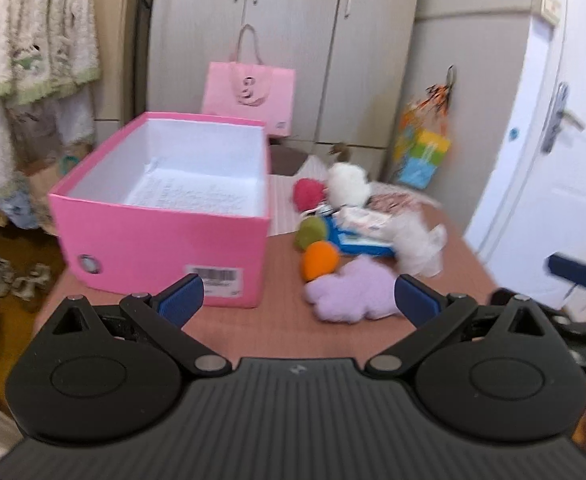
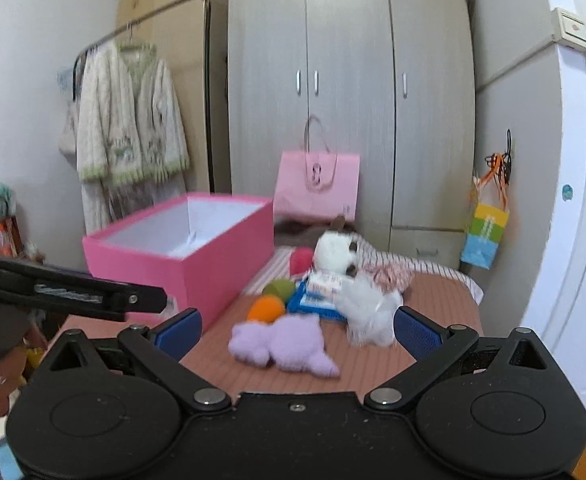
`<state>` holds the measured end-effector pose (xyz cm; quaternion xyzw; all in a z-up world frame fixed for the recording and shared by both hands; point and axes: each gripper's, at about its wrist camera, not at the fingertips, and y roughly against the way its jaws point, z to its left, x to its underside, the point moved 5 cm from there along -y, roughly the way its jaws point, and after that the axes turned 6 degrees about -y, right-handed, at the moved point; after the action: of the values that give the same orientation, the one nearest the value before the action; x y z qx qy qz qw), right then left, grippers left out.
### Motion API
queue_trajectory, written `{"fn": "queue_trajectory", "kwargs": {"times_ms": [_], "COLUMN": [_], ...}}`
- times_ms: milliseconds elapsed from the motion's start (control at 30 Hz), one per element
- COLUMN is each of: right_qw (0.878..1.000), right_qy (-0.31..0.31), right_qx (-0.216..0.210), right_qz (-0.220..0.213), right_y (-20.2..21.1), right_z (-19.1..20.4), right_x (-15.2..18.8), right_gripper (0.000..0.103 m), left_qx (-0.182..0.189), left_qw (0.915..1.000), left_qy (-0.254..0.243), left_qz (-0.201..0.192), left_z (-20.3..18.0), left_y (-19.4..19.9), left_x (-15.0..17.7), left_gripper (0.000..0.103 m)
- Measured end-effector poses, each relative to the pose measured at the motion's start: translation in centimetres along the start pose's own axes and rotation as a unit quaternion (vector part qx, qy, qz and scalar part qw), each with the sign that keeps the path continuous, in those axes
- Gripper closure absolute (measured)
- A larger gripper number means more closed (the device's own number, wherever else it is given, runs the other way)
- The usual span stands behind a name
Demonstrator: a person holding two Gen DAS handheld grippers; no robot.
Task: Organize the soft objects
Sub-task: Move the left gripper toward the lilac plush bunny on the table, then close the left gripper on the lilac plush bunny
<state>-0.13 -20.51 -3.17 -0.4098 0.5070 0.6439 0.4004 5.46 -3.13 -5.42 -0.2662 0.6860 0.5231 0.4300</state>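
An open pink box [image 1: 161, 236] [image 2: 181, 256] with a white inside stands on the left of the table. To its right lies a pile of soft things: a purple plush [image 1: 353, 294] [image 2: 285, 344] nearest me, an orange ball [image 1: 320, 261] [image 2: 267, 309], a green ball [image 1: 311, 232] [image 2: 279, 289], a red ball [image 1: 309, 194] [image 2: 300, 261], white plush toys [image 1: 417, 248] [image 2: 369, 312] and a blue flat item [image 1: 357, 242] [image 2: 313, 304]. My left gripper [image 1: 300, 298] is open, short of the purple plush. My right gripper [image 2: 297, 332] is open, with the purple plush between its fingers in view, and it holds nothing.
A pink paper bag [image 1: 249, 98] [image 2: 317, 186] stands behind the box against a grey wardrobe [image 2: 349, 100]. A colourful bag [image 2: 485, 236] hangs at the right by a white door [image 1: 553, 140]. Robes [image 2: 129, 120] hang on the left. A striped cloth [image 2: 413, 264] covers the table's far part.
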Motion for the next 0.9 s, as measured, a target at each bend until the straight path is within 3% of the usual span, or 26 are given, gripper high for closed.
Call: {"fn": "queue_trajectory", "kwargs": {"times_ms": [100,233,433,600,900], "right_qw": [1.000,0.996,0.994,0.990,0.984], "right_qy": [-0.023,-0.029,-0.003,0.019,0.087], "right_qx": [-0.016,-0.074,-0.085,-0.099,-0.128], "right_qz": [0.012,0.037,0.068,0.094,0.094], "right_y": [-1.7,-3.8,-6.5,-9.1,-13.1], "right_z": [-1.8,-2.9,-3.4,-3.3,-1.1], "right_x": [0.1,1.1,3.1,4.0,5.1], "right_gripper": [0.000,0.000,0.004,0.008,0.012], "left_qx": [0.003,0.012,0.025,0.036,0.034], "left_qw": [1.0000,0.9993,0.9991,0.9993,0.9970], "left_qy": [0.000,0.019,0.003,0.006,0.017], "left_qz": [0.004,0.029,0.035,0.011,0.068], "left_z": [-0.7,-1.4,-3.0,-3.6,-3.6], "left_y": [-1.3,-3.8,-6.6,-8.5,-13.1], "left_x": [0.0,0.2,0.9,1.5,2.8], "left_gripper": [0.002,0.005,0.015,0.024,0.029]}}
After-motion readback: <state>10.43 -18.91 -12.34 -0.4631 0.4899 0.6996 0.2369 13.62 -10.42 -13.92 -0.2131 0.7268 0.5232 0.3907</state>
